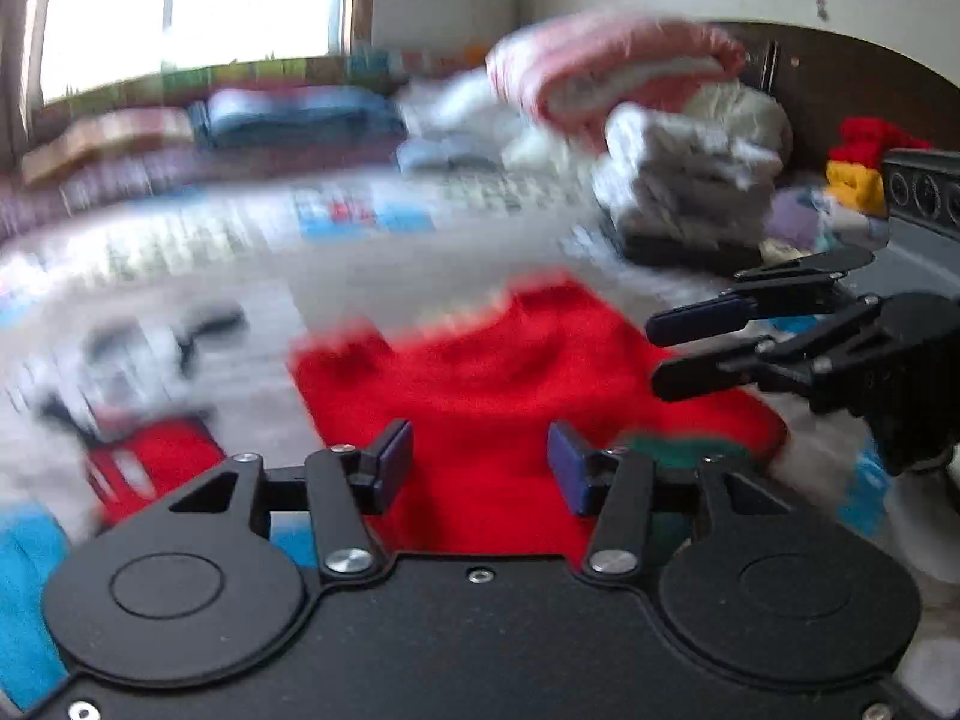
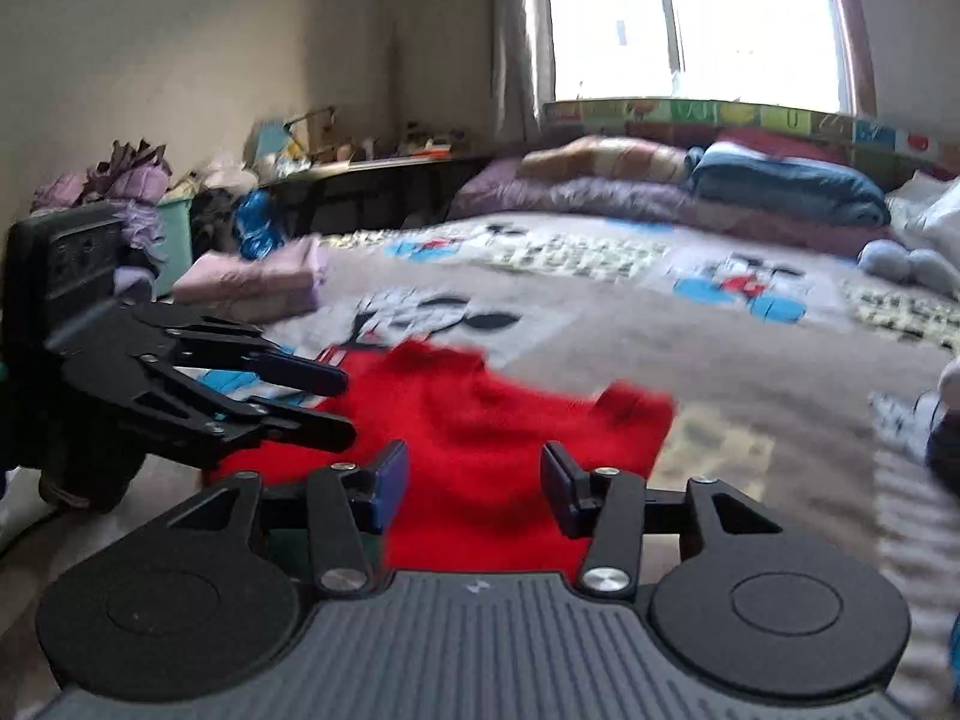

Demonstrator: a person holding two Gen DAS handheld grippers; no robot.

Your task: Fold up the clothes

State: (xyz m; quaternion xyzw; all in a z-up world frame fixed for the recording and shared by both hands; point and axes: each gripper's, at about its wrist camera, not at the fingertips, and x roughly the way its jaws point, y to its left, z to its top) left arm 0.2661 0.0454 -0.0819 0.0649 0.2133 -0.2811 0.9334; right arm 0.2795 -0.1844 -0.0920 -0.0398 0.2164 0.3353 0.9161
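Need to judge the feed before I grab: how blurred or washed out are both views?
Left wrist view: heavy motion blur smears the red knitted garment and the patterned bed cover; the window is blown out. Right wrist view: milder blur, same overexposed window; both bend straight lines.

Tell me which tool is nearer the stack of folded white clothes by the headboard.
Right. The right tool hangs open over the red garment's edge on the side toward the white stack. The left tool, also open, is over the garment's opposite edge.
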